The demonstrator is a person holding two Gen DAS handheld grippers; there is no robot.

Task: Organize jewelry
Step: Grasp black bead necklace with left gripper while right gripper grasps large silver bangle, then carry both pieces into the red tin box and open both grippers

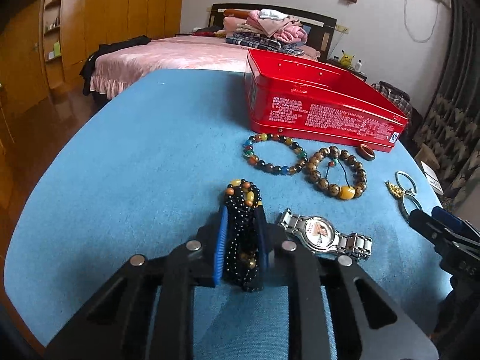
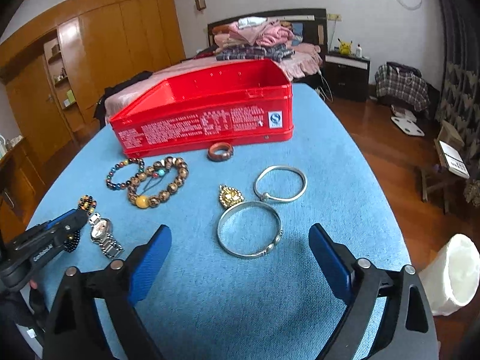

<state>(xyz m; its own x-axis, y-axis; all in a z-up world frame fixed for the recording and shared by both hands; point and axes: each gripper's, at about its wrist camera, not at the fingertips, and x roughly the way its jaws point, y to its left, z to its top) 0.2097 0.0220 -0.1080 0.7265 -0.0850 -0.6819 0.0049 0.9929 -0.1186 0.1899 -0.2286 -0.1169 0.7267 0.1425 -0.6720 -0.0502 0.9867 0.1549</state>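
Left wrist view, left gripper (image 1: 241,225) angled down, fingers (image 1: 222,240) clamping black bead strand (image 1: 241,240)

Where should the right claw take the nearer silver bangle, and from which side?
Probably the bare band of the nearer silver bangle, on the arc facing the right claw, clear of its knobbed ends and the gold pendant touching its far edge. It lies flat on the blue cloth, so come from above, one finger inside the ring, one outside.
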